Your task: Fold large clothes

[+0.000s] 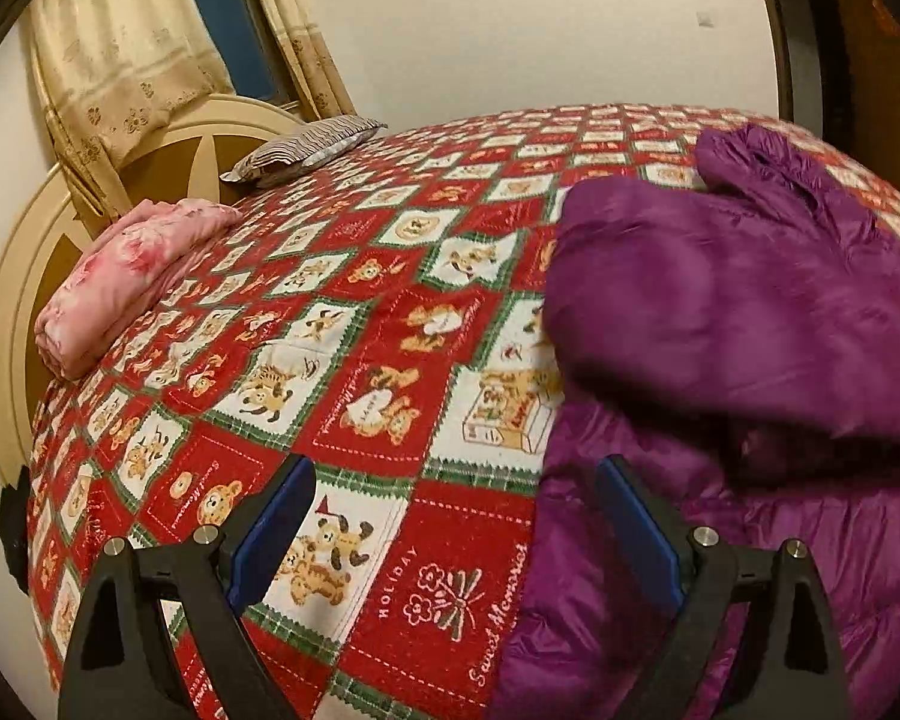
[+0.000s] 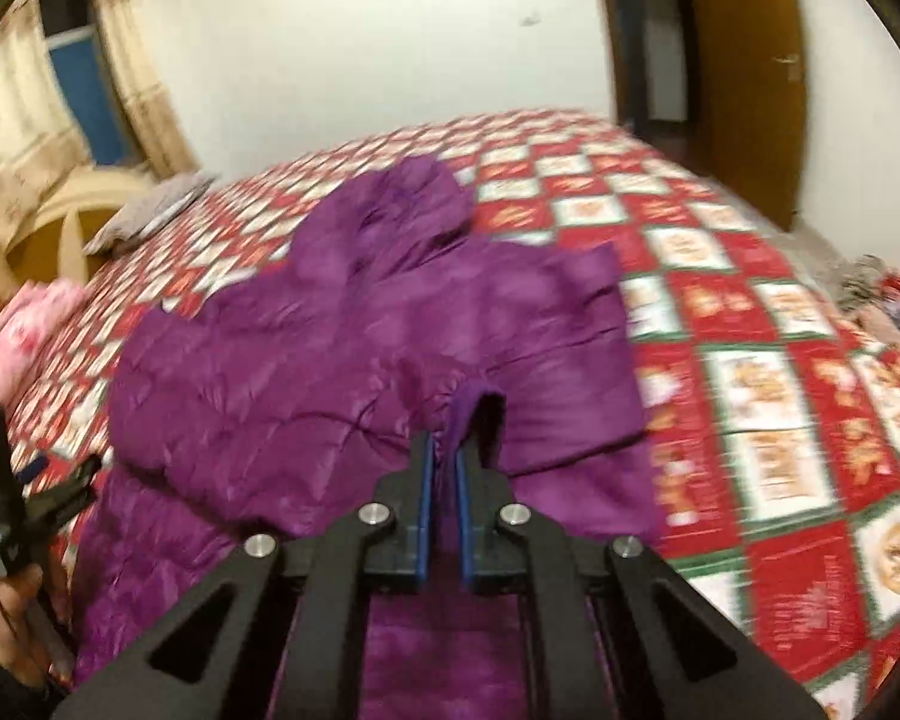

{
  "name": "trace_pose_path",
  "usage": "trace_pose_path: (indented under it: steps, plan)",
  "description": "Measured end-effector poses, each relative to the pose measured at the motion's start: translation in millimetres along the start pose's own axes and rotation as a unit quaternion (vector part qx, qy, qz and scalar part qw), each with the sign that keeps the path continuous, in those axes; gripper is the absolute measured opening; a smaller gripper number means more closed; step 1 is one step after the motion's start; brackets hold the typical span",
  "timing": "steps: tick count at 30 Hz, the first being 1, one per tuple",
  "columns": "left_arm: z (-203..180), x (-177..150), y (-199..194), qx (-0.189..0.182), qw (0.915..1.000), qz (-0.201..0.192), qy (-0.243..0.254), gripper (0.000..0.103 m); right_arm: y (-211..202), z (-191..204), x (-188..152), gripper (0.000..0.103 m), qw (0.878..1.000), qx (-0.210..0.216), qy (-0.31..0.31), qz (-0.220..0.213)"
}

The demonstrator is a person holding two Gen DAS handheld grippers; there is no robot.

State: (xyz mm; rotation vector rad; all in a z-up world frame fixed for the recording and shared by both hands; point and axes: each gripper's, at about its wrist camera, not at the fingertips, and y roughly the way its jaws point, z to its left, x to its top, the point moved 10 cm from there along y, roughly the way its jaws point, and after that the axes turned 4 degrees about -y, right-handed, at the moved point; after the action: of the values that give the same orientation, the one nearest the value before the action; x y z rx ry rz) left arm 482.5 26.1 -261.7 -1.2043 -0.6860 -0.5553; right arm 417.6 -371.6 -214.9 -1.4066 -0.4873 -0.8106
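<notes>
- Purple puffy quilted jacket point(image 2: 354, 348) lies partly folded on the bed's red, white and green teddy-bear patchwork blanket point(image 2: 768, 414).
- Right gripper point(image 2: 444, 450) pinches a fold of jacket fabric, jaws pressed together.
- Left gripper point(image 1: 450, 516) hangs spread wide over the blanket, beside the jacket's edge, holding nothing.
- Best grab that near edge low, then lift both sides evenly.

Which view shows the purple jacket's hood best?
The right wrist view: the whole purple jacket lies spread on the bed cover, its hood in full at the far end. The left wrist view cuts the jacket off at the right; the hood there is only partly visible.
</notes>
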Motion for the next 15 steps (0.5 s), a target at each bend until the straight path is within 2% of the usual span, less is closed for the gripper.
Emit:
trace_pose_path:
  steps: [2,5,8,13,14,15]
  plan:
    - [-3,-4,1,-0.001,1.0000,0.005,0.007,0.094,4,-18,-5,0.009,1.000,-0.026,0.011,0.004]
    - [-7,-8,4,-0.002,0.9998,0.015,0.016,0.094,26,-29,-23,0.009,0.998,-0.042,0.007,0.040]
    - [-4,-5,4,-0.008,0.9996,0.020,0.018,0.095,39,-33,-34,0.011,0.997,-0.054,0.003,0.057]
    - [6,34,-9,-0.018,0.9998,-0.006,0.007,0.094,30,-42,-37,0.012,0.996,-0.065,0.005,0.056]
    - [6,41,-11,-0.022,0.9997,-0.010,0.003,0.094,26,-43,-34,0.022,0.996,-0.071,0.006,0.052]
    - [4,54,-14,-0.031,0.9994,-0.016,-0.004,0.094,21,-45,-30,0.042,0.996,-0.078,0.008,0.044]
